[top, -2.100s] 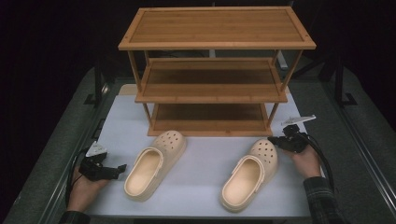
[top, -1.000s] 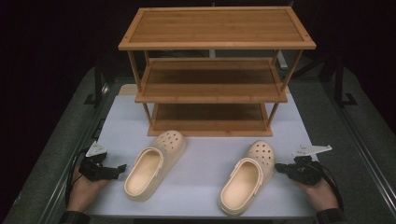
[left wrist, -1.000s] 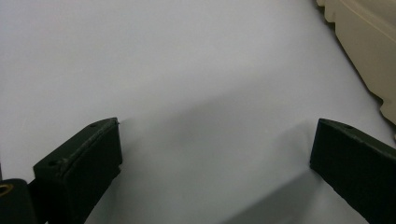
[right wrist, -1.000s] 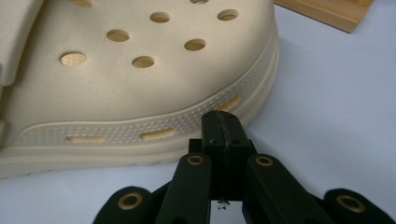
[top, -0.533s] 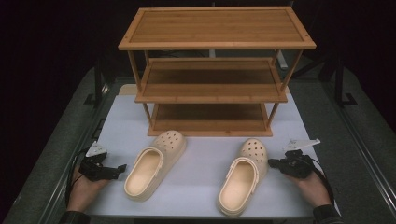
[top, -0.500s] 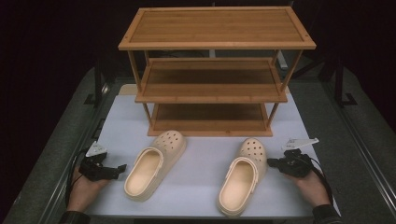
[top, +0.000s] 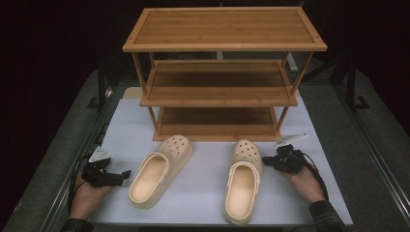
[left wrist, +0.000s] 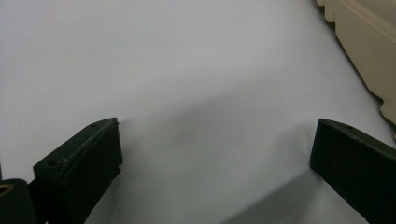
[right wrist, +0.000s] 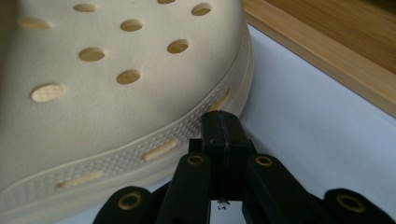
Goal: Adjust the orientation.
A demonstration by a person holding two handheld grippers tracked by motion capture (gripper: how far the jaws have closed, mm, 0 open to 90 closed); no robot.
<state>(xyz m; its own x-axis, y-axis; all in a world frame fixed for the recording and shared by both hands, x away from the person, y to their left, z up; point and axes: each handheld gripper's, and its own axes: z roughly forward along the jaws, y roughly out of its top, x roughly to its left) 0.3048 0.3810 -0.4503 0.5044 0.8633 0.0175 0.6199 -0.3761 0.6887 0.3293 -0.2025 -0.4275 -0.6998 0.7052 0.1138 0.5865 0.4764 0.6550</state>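
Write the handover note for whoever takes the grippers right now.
Right gripper: jaws shut with nothing between them, tip against the sole edge of the right clog.
Left gripper: jaws open, nothing between them, low over the white mat, beside the left clog.
Both clogs lie on the mat in front of the wooden rack, toes toward it.
Done: neither clog is on a shelf.
Left: probably set both clogs on the rack.
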